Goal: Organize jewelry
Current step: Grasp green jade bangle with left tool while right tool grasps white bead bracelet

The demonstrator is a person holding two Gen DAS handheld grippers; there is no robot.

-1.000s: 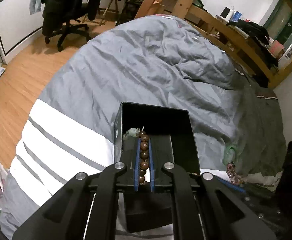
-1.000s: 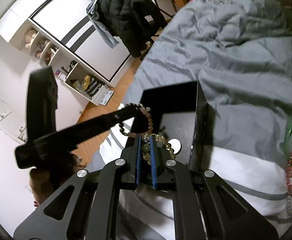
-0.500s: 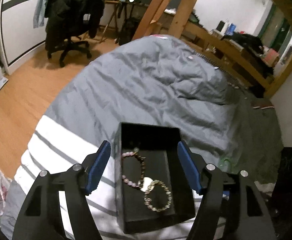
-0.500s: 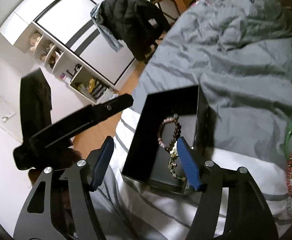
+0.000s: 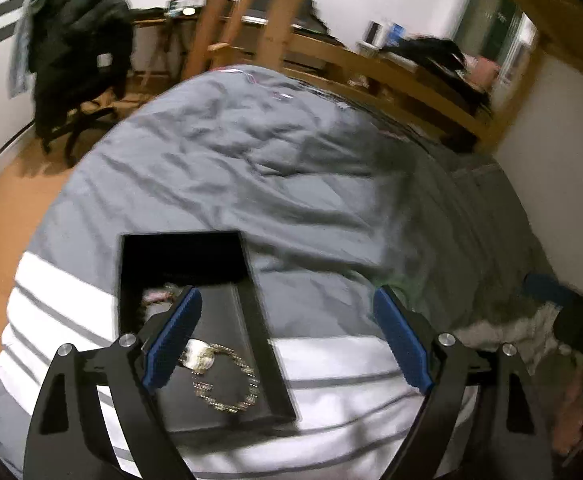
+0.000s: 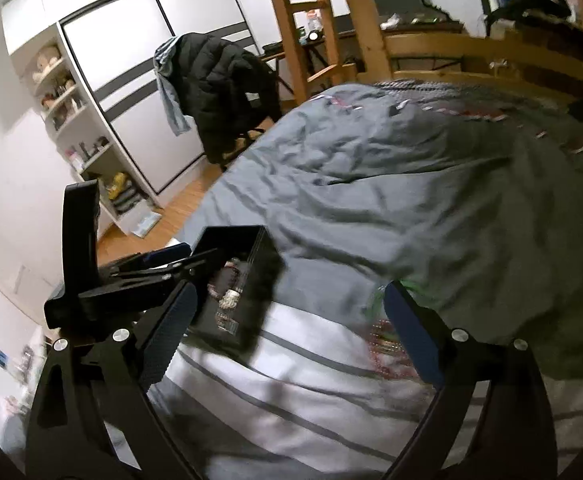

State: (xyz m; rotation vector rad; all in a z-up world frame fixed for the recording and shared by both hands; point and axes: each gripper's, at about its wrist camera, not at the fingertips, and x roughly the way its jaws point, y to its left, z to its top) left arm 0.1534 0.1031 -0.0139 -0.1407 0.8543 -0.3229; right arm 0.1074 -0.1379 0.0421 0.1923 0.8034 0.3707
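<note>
Left hand-held gripper [image 5: 287, 334]: its black arms with blue pads are standing spread wide, the jaws having just been opening; nothing is sitting between them, and it is hovering above the bed, its left pad over the box.

Right hand-held gripper [image 6: 289, 334]: also spread wide, jaws having just been opening, with nothing pinched; it is hanging over the striped end of the quilt.

Black rectangular open-topped box [image 5: 261, 332]: lying on the quilt near the foot of the bed, just left of the middle in the left wrist view.

Gold beaded bracelet with a pale round charm [image 5: 227, 384]: lying loose on the box floor, at its near end.

Pinkish beaded bracelet [image 5: 157, 294]: lying further back in the same box, partly hidden by the left pad and blurred.

Loose red and green beaded jewellery [image 6: 383, 334]: lying on the quilt to the right of the box, well apart from it, blurred.

Grey quilt with white stripes [image 5: 291, 184]: covering the bed, rumpled.

Black office chair draped with a dark padded jacket [image 6: 223, 92]: standing on the wooden floor beyond the bed.
</note>
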